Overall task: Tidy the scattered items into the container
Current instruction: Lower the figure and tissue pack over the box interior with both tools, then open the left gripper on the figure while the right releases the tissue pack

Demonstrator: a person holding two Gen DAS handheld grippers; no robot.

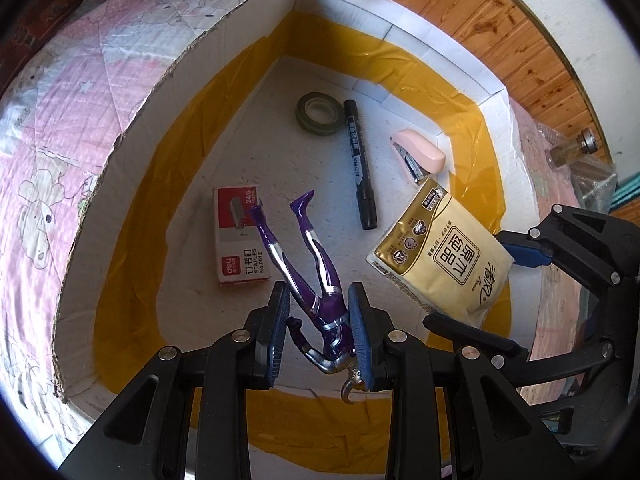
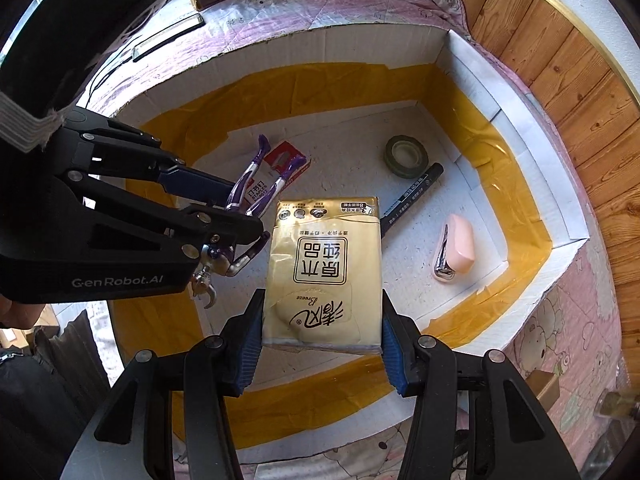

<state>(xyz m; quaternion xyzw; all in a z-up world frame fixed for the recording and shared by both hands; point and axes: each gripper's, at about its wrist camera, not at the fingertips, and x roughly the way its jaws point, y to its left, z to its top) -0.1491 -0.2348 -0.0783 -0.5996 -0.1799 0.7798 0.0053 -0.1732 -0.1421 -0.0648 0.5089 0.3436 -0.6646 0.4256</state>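
Container (image 2: pixel 472 64): white cardboard box, yellow tape along inner walls, set on pink bedspread (image 1: pixel 60 120); both loads held over its floor for drop-in. Tissue pack (image 2: pixel 324 276) clamped flat between right gripper (image 2: pixel 320 344) jaws, above right-hand part of floor. Purple figure (image 1: pixel 320 280) pinched at torso by left gripper (image 1: pixel 320 332), legs hung downward. Staple box (image 1: pixel 240 236), marker (image 1: pixel 360 164), stapler (image 1: pixel 420 154), tape roll (image 1: pixel 320 112) already laid inside.

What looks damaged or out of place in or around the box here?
Nothing is spilled. The white box has a ragged, torn cardboard top edge on one wall. Outside it, a small glass bottle lies on its side on the bedding.
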